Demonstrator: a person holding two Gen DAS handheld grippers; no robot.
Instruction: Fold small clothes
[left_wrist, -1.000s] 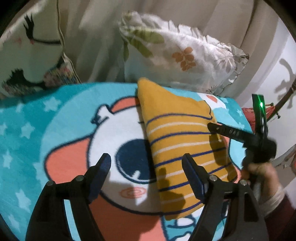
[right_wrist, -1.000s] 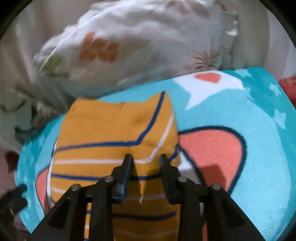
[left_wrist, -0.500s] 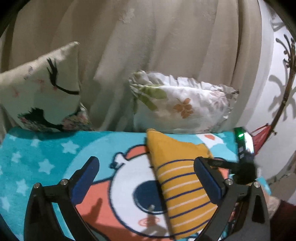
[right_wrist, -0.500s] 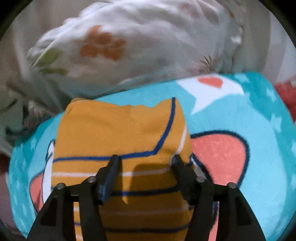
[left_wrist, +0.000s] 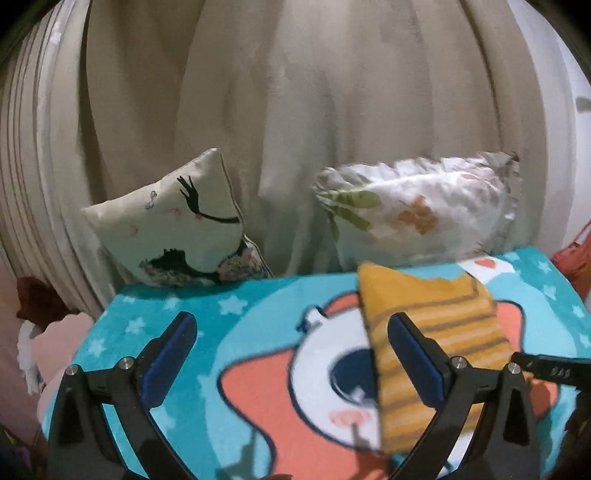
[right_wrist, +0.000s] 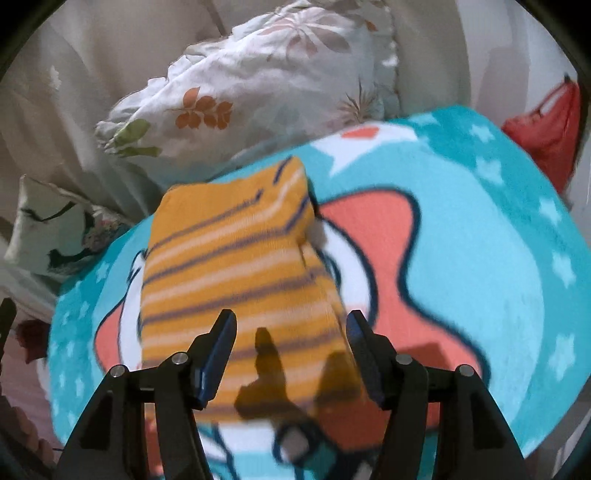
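1. A cream cushion printed with a black eyelash design (left_wrist: 177, 229) leans against the beige curtain (left_wrist: 295, 110) at far left.
2. The left gripper (left_wrist: 291, 339) has just been opening; its jaws are spread wide above the turquoise cartoon-print fleece blanket (left_wrist: 155, 306), with nothing between them.
3. The folded mustard-yellow knit garment with navy and white stripes (right_wrist: 229, 266) lies flat on the blanket.
4. The right gripper (right_wrist: 291, 332) has just been opening; its jaws are parted above the garment's near edge, clear of it.
5. A white floral ruffled pillow (right_wrist: 258, 85) sits behind.
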